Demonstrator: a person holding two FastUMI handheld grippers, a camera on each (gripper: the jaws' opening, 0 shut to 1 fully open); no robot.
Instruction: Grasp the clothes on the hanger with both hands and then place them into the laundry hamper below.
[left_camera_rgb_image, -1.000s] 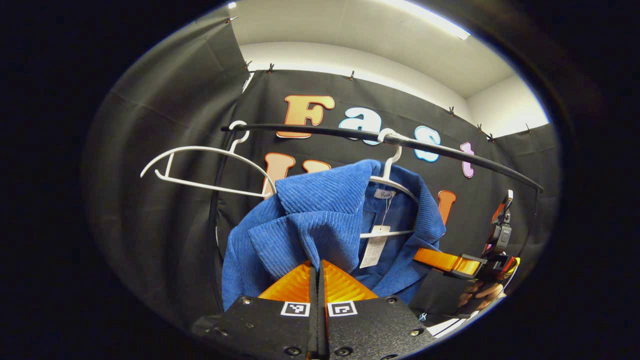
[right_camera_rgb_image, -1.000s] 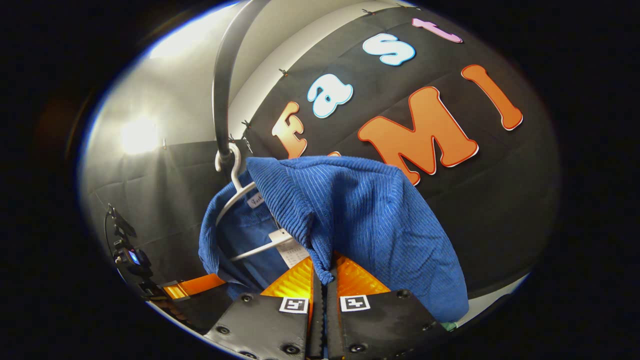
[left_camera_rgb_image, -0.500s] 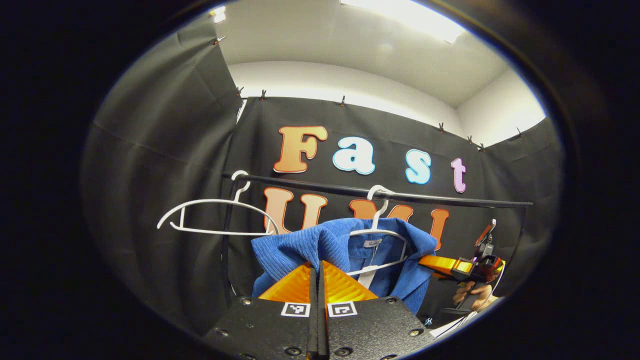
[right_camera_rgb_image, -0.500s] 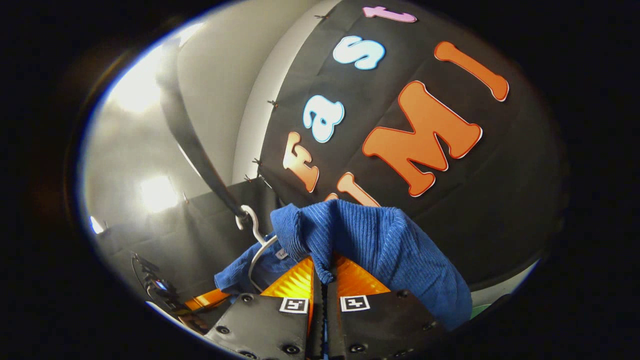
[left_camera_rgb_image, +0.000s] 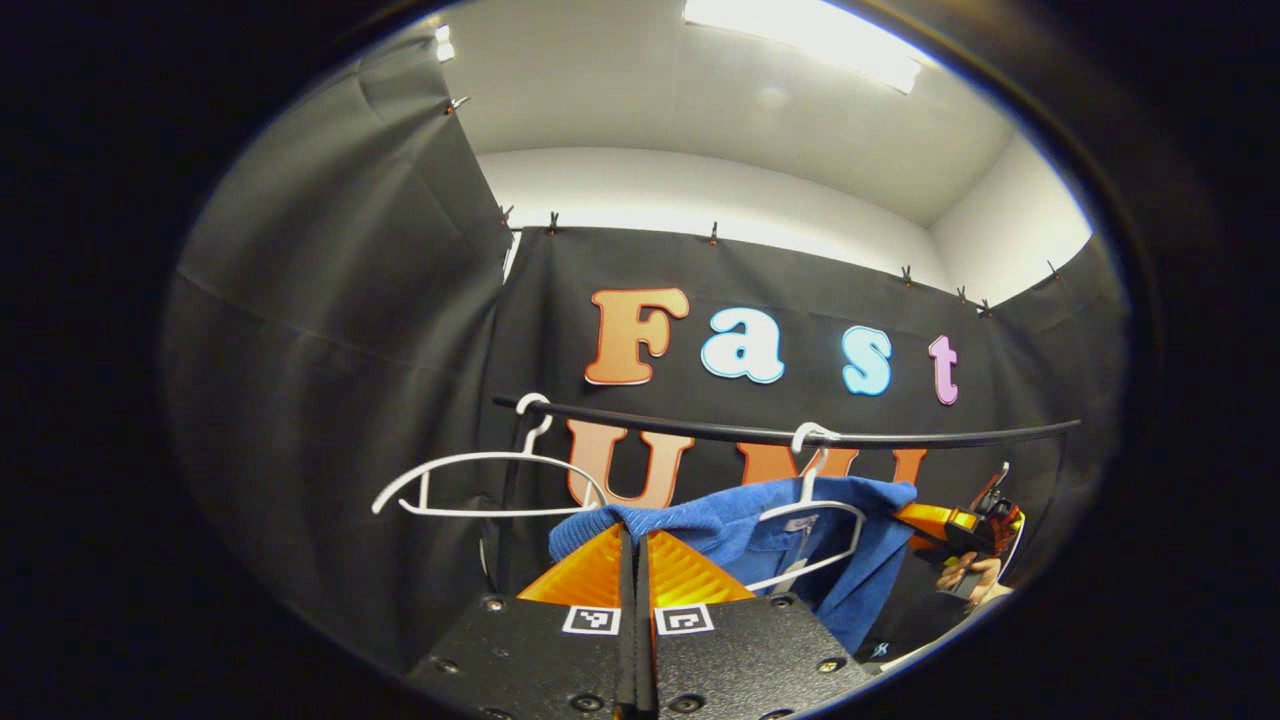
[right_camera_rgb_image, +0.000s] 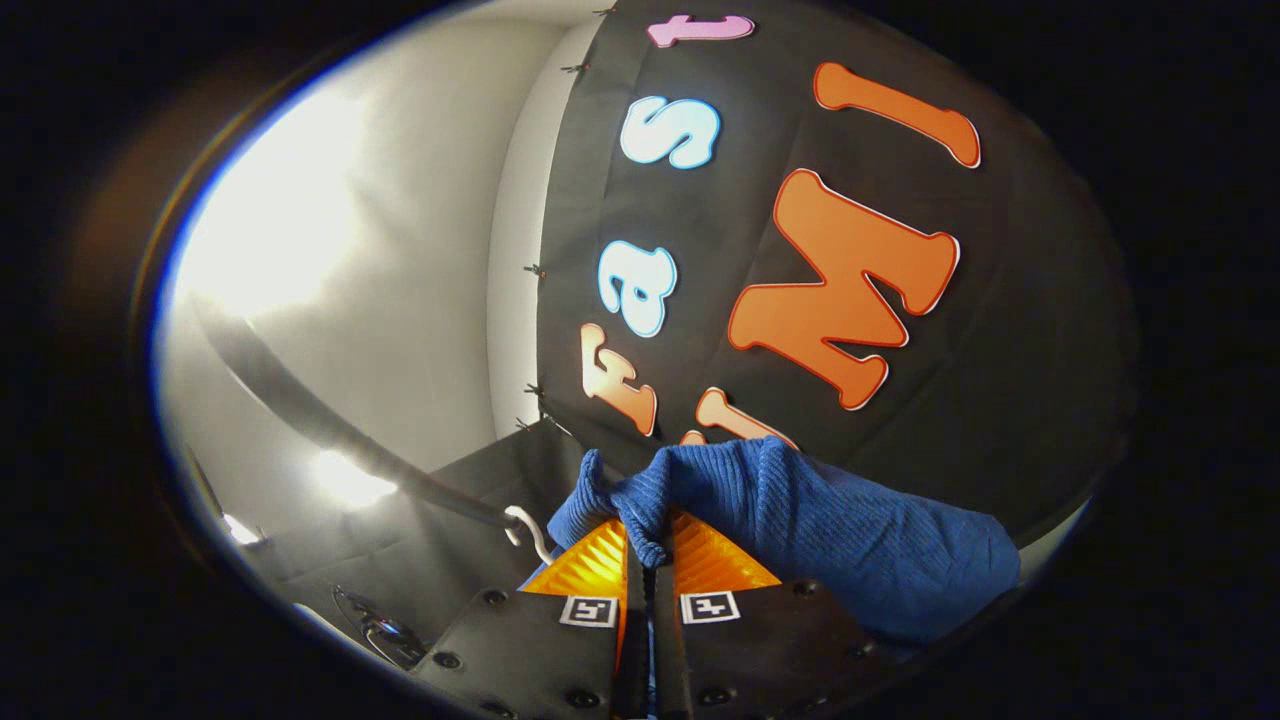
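I hold the blue corduroy garment by 2 points, and the black rail is my landmark for everything here. In the left gripper view, my left gripper has its jaws closed on a fold of the cloth, just below the rail's left half; the fabric edge sits pinched right between the 2 fingers. The garment spreads from there to the right, under the rail, its far shoulder reaching my right gripper, which sits below the rail's right end with a hand under it. A white hanger hooks over the rail near its middle and hangs down in front of the garment's inner side; I cannot tell how much of the cloth still rests on it. A 2nd white hanger, bare, hangs from the rail's left end.

In the right gripper view, my right gripper has its jaws closed on a bunched ridge of the same garment, which drapes away to the right. The rail runs off to the upper left, and a white hook shows just at its near end, beside the cloth.
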